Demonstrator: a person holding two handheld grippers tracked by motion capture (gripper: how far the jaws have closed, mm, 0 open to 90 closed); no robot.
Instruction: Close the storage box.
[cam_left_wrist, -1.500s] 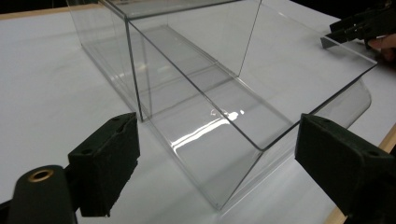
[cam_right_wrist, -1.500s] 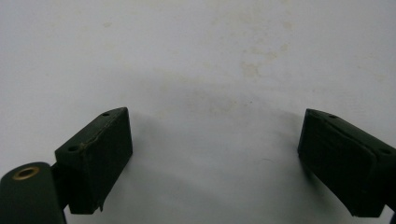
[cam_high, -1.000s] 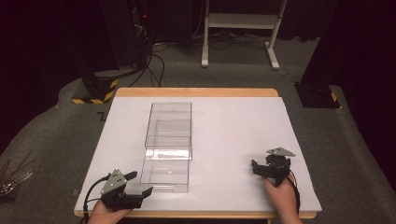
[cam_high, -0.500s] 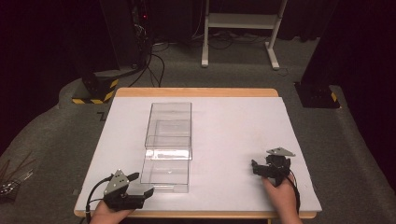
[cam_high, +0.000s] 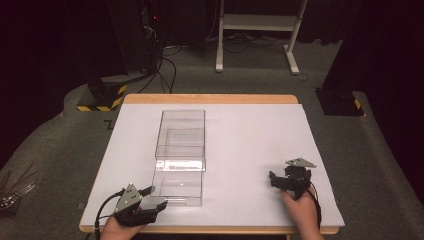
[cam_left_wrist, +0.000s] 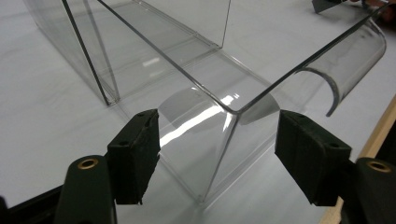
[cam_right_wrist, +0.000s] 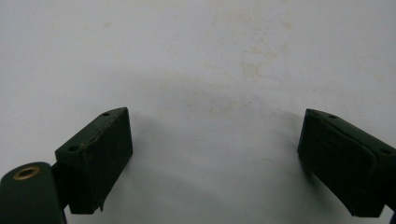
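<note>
Now the clear box's (cam_left_wrist: 205, 140) near corner between the closing, not yet touching left claw (cam_left_wrist: 217, 154).

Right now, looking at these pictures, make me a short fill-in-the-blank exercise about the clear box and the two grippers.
1. The clear plastic box lies on a ____ table top.
2. The gripper whose jaws flank a corner of the box is the ____ gripper.
3. The right gripper has ____ but bare table top between its jaws.
4. In the high view, the grey plate sits on the gripper at the ____ side.

Missing words: white; left; nothing; right
</note>
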